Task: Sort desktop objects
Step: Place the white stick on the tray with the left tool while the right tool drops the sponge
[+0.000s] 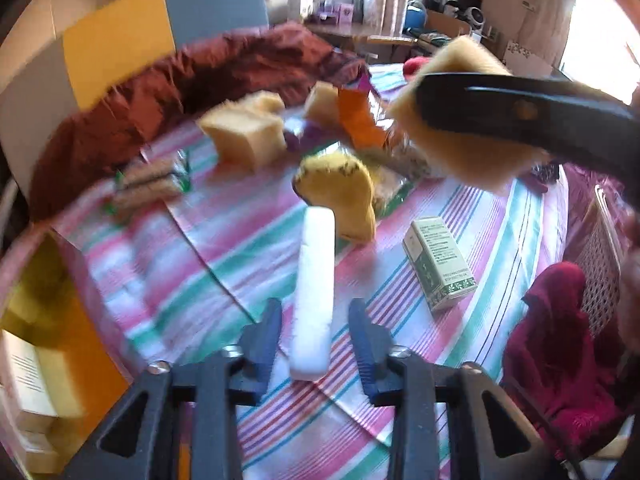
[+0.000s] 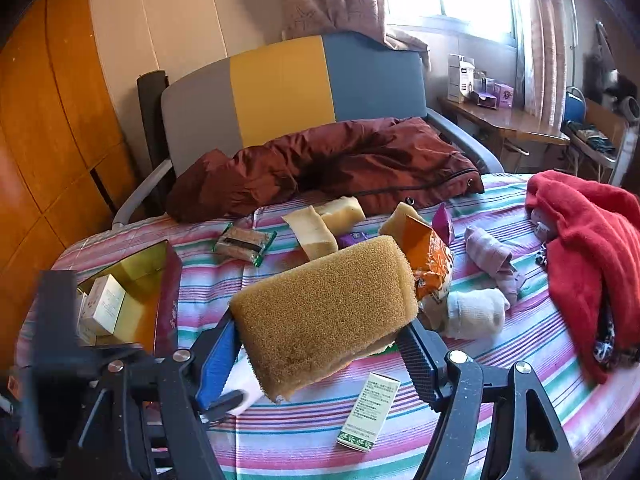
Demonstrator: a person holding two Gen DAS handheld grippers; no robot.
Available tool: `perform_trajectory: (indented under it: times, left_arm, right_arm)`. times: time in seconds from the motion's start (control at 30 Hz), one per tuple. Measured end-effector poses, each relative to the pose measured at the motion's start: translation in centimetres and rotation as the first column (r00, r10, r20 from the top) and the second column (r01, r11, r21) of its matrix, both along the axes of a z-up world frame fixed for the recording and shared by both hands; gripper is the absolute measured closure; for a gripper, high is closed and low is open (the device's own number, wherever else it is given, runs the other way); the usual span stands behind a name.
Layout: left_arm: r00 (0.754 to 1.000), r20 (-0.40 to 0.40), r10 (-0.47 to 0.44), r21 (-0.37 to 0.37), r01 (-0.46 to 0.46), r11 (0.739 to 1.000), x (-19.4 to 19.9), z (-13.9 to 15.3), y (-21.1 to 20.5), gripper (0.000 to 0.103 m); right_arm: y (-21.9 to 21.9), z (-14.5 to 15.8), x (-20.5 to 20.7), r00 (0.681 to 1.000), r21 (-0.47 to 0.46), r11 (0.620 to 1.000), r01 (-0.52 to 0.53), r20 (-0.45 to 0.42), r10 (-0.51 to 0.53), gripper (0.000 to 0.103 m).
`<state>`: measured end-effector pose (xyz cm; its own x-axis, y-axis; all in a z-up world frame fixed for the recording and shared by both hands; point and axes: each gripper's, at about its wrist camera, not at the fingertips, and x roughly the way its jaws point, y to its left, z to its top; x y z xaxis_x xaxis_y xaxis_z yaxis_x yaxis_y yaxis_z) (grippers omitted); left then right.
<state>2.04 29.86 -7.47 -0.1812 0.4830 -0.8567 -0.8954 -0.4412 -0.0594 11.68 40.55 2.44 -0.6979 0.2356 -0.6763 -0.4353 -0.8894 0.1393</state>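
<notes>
A red box (image 2: 170, 304) with a gold lining is seen open at the left edge of the striped bed (image 2: 520, 332); small cream cartons (image 2: 105, 304) are held inside it, at least two, though the exact count cannot be told. One green-and-white carton (image 2: 368, 414) lies flat on the sheet near the front.

A large tan sponge (image 2: 324, 312) is pinched across its width by the right gripper (image 2: 320, 350), lifted above the bed. The left gripper (image 1: 314, 344) shows its blue pads apart around a white cylinder (image 1: 314, 292); no contact with the cylinder is visible, and the left-wrist view is blurred. By its reading the left gripper is taken as closed.

Three more loose sponge pieces (image 2: 316, 232) are counted near the maroon jacket (image 2: 340, 160). One orange snack bag (image 2: 434, 260), one green-edged wrapped snack (image 2: 244, 244), one white sock (image 2: 474, 314) and one mauve sock (image 2: 494, 258) are also counted on the sheet. A red garment (image 2: 588, 240) is heaped at the right.
</notes>
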Motion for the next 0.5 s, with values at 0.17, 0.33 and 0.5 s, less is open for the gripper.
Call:
perform_trajectory:
  times: [0.17,0.33,0.5]
  left_arm:
    - [0.999,-0.008,0.038,0.088,-0.037,0.995,0.4,1.7,-2.1,0.085]
    - [0.983,0.024,0.184,0.234,-0.185,0.954,-1.2,6.2,-7.9,0.085]
    - [0.897,0.035,0.441,0.267,-0.434,0.861,-4.0,7.9,-17.2,0.083]
  right_arm:
    - [0.6,-1.0,0.1,1.0,0.012,1.0,0.025,0.018,-0.025,0.029]
    - [-0.7,-0.8,-0.8,1.0,-0.001,1.0,-0.024,0.002,0.024,0.029]
    - [-5.8,-0.3,-3.9,0.975,-0.015,0.975,-0.224,-0.017,0.223,0.029]
